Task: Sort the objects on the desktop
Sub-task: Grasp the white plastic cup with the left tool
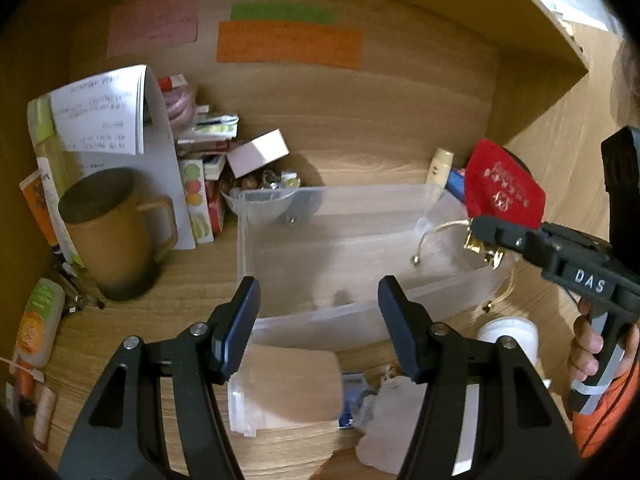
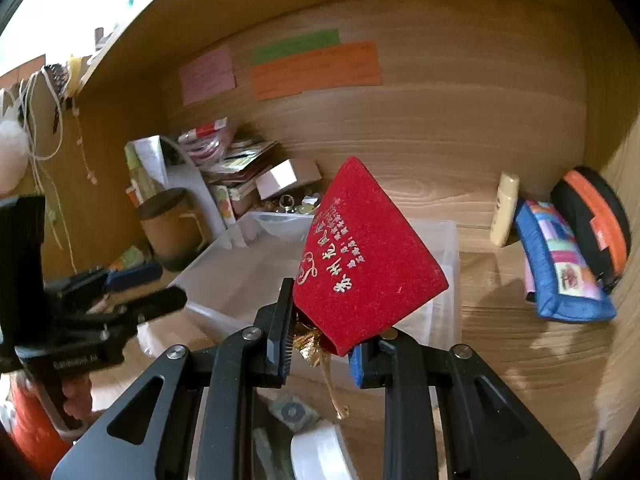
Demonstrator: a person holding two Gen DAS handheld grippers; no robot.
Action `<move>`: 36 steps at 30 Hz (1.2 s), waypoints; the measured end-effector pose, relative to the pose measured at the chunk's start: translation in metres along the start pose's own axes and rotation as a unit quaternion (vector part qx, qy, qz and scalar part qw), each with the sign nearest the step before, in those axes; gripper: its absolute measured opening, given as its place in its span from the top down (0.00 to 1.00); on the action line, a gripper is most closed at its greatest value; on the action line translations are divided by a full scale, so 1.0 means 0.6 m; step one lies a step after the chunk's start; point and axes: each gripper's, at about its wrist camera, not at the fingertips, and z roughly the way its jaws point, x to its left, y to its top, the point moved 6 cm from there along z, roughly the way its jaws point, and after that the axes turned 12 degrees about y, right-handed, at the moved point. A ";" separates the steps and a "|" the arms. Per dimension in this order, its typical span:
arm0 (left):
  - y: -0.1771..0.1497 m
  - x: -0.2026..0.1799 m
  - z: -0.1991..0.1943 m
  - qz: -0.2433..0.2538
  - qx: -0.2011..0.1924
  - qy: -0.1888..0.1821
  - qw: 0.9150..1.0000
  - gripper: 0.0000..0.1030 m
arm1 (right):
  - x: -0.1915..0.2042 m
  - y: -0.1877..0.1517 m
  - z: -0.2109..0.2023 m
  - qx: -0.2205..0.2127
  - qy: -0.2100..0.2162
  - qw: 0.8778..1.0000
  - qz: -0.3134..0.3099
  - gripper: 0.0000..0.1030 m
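Far to the left of your left gripper (image 1: pixel 316 320) stands a brown mug (image 1: pixel 114 236) with its handle turned toward the clear plastic bin (image 1: pixel 320 240), and behind the mug a stack of papers and small boxes (image 1: pixel 200 152) leans against the back panel. Your left gripper hangs with its fingers spread wide, holding nothing, just short of the bin's near wall; a clear zip bag (image 1: pixel 280 384) lies on the desk below and between those fingers. Ahead of them the bin is shallow, frosted and rectangular. To the right, your right gripper (image 2: pixel 320 354) is pinching the gathered neck of a red velvet pouch (image 2: pixel 364 268), its fingers closed on the fabric where a gold drawstring (image 2: pixel 332 388) and crumpled gold trim hang out beneath. The pouch juts up and forward from the fingertips, wedge-shaped and tilted, with pale printed characters and a looping emblem across its fuzzy face. From the left wrist view, the pouch (image 1: pixel 504 184) sits at the bin's far right end, over its rim. Beyond the right gripper, to the right of the pouch, a cream tube (image 2: pixel 505 208) stands against the back panel, then a blue patchwork case (image 2: pixel 560 268), then a black and orange case (image 2: pixel 596 220) in the corner.
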 end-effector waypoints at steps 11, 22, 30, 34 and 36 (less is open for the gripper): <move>-0.011 0.007 -0.001 0.003 0.011 0.012 1.000 0.40 | -0.018 -0.019 0.016 0.005 0.037 0.999 0.029 0.81; -0.065 0.040 0.008 0.017 0.054 0.022 0.998 0.24 | -0.023 -0.022 0.008 0.004 0.044 0.998 0.034 0.81; -0.093 0.033 0.018 0.026 0.065 0.017 0.997 0.18 | -0.012 -0.025 0.012 0.010 0.049 0.999 0.021 0.80; -0.103 0.020 0.036 0.043 0.081 0.026 0.995 0.23 | -0.011 -0.025 0.012 0.009 0.054 0.998 0.023 0.80; -0.105 0.016 0.047 0.043 0.095 0.020 0.994 0.33 | -0.011 -0.025 0.011 0.008 0.054 0.998 0.023 0.80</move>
